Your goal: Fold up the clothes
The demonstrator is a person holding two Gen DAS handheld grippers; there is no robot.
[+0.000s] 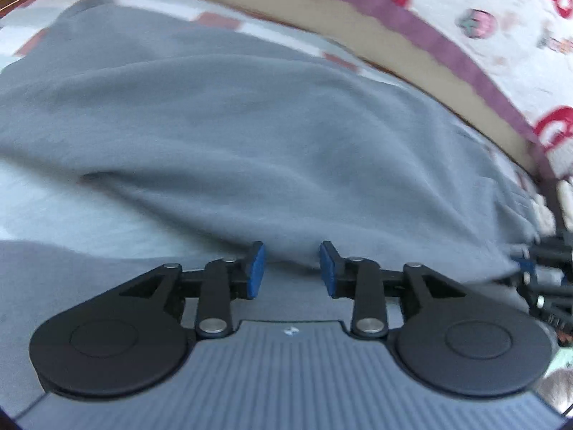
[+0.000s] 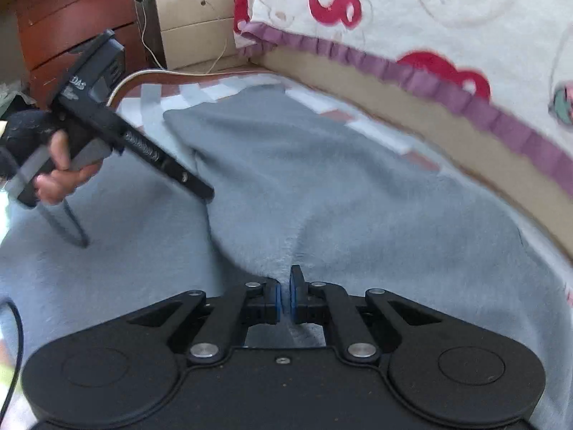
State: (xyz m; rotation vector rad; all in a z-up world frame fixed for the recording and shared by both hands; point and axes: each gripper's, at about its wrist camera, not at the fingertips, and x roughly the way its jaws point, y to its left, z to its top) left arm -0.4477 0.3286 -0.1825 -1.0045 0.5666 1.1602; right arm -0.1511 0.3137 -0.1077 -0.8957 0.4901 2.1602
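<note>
Right wrist view: right tool (image 2: 285, 295) pinches the grey garment (image 2: 322, 179) — left tool (image 1: 292, 268) gapes, empty.

Left claw (image 1: 292, 268): black linkage arms, blue rubber pads, silver pivot pins, round black hubs, ribbed grey housing with small logo. Right claw (image 2: 285, 295): same black linkage, blue pads, all-black housing, small centre screw. Bare-skinned hand (image 2: 61, 175), dark glove cuff, white lettering on black handle.
</note>
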